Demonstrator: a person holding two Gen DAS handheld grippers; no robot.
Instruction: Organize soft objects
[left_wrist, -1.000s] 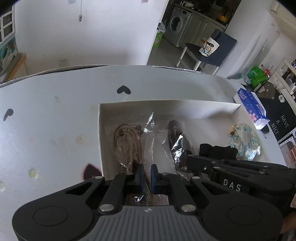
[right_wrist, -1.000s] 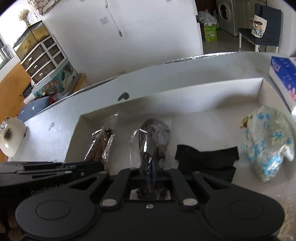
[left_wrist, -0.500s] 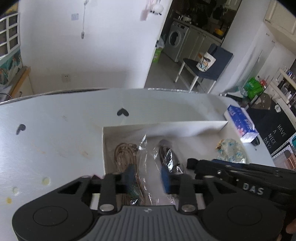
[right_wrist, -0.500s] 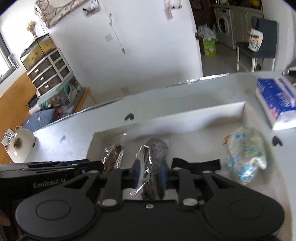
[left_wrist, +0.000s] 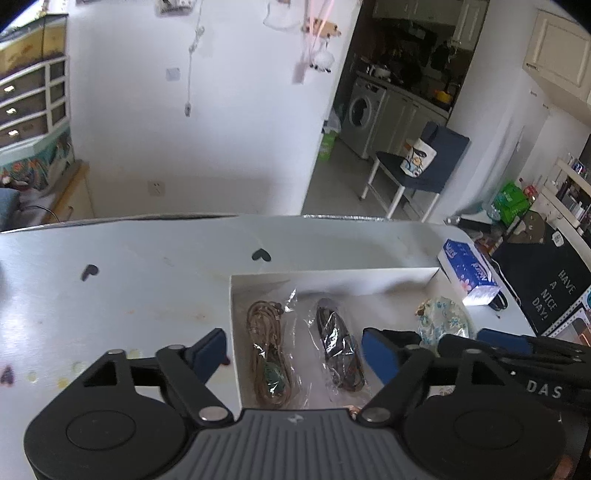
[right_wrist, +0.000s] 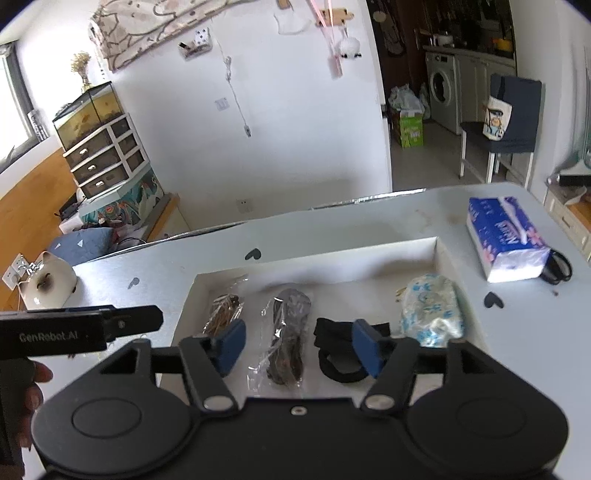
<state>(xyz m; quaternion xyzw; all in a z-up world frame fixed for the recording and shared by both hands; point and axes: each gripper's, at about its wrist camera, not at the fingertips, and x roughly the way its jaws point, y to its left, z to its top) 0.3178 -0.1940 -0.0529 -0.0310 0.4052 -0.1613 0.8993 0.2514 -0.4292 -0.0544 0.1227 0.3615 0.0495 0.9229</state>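
A shallow white box (left_wrist: 332, 275) (right_wrist: 332, 258) on the table holds a clear bag of tan cord (left_wrist: 267, 354) (right_wrist: 223, 314), a clear bag of dark cord (left_wrist: 338, 349) (right_wrist: 290, 332), a black fabric piece (right_wrist: 334, 332) and a blue-flowered white pouch (right_wrist: 432, 310) (left_wrist: 443, 321). My left gripper (left_wrist: 295, 354) is open and empty, raised above the near edge of the box over the two bags. My right gripper (right_wrist: 299, 347) is open and empty, raised above the dark cord bag and the black fabric.
A blue tissue pack (right_wrist: 506, 240) (left_wrist: 471, 271) lies right of the box, with a black object (right_wrist: 557, 267) beside it. A cat figurine (right_wrist: 46, 282) sits at the table's left edge. Black heart marks (left_wrist: 260, 254) dot the white table.
Both grippers opened, letting go of the bagged cords, and rose back away from the box. The two bags now lie flat in the box.
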